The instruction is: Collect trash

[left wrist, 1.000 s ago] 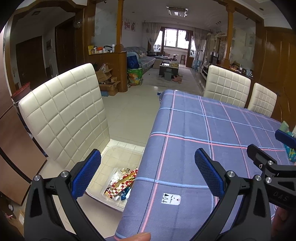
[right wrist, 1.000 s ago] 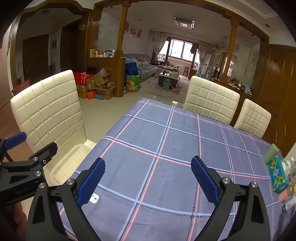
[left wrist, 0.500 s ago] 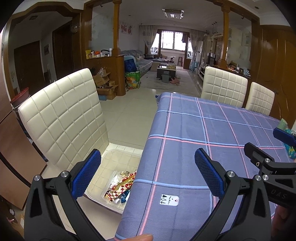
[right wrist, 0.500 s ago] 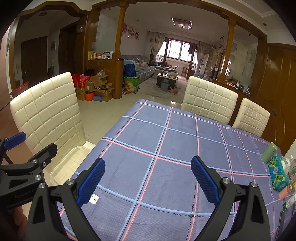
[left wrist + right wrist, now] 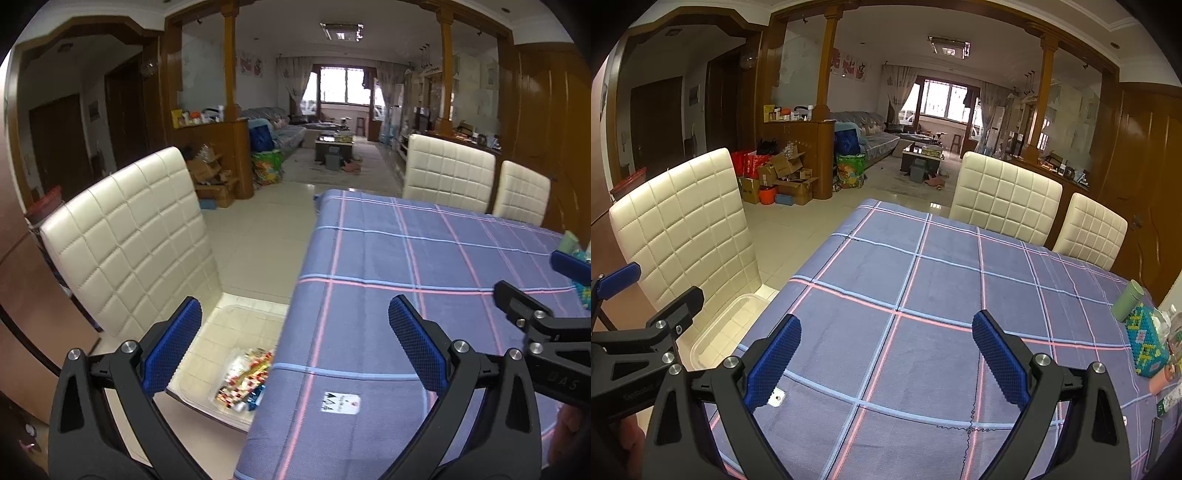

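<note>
Plaid tablecloth (image 5: 923,295), cream chairs (image 5: 683,221), bin (image 5: 229,332) of wrappers (blurred), both grippers (image 5: 295,347) (image 5: 886,354) agape.

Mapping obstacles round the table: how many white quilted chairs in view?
3. One chair at the table's left side, holding the clear bin; two along its far right edge. More may sit outside the frame.

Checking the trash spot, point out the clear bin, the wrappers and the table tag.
clear bin (image 5: 207,400), left wrist view, near rim.
wrappers (image 5: 243,384), left wrist view, pile's middle.
table tag (image 5: 340,402), left wrist view, tag's centre.
</note>
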A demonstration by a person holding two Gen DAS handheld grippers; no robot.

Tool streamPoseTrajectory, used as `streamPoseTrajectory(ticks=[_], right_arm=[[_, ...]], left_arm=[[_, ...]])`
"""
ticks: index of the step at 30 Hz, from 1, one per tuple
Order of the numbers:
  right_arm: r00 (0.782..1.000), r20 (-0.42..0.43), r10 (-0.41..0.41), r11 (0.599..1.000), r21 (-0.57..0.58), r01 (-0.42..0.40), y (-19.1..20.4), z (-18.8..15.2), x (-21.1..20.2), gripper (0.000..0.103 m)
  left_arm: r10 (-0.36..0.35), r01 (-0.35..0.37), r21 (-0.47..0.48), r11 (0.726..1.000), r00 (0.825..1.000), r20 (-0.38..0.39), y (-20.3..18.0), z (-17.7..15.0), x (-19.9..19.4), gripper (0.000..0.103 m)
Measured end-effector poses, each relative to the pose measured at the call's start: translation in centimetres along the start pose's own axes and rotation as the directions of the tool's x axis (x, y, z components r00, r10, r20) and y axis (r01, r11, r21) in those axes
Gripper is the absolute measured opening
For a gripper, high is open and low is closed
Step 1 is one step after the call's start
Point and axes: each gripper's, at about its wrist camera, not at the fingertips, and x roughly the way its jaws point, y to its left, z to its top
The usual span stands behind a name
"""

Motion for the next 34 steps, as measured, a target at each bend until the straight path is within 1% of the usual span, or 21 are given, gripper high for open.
streamPoseTrajectory(ticks=[1, 4, 7, 12, 29, 34], right_arm=[[1.000, 0.001, -0.002, 1.000, 0.000, 0.002, -0.01, 0.01, 0.04, 0.092], [1.000, -0.002, -0.003, 1.000, 0.003, 0.003, -0.25, -0.09, 0.10, 0.092], [1.000, -0.005, -0.005, 1.000, 0.005, 0.005, -0.27, -0.10, 0.22, 0.092], [1.000, -0.008, -0.005, 1.000, 0.006, 0.005, -0.31, -0.19, 0.27, 0.092], [1.000, -0.005, -0.009, 1.000, 0.009, 0.009, -0.31, -0.33, 0.40, 0.092], [1.000, -0.005, -0.011, 1.000, 0.012, 0.011, -0.35, -0.38, 0.37, 0.092]], left_arm=[[0.008, -0.008, 0.005, 1.000, 1.000, 0.000, -0.08, -0.05, 0.09, 0.100], [-0.006, 0.006, 0.003, 1.000, 1.000, -0.013, -0.09, -0.05, 0.30, 0.100], [-0.002, 0.002, 0.004, 1.000, 1.000, -0.013, -0.15, -0.04, 0.36, 0.100], [-0.016, 0.016, -0.001, 1.000, 1.000, -0.026, -0.11, -0.01, 0.60, 0.100], [-0.014, 0.014, 0.008, 1.000, 1.000, -0.010, -0.50, 0.00, 0.22, 0.100], [-0.028, 0.028, -0.001, 1.000, 0.999, -0.020, -0.39, 0.13, 0.18, 0.100]])
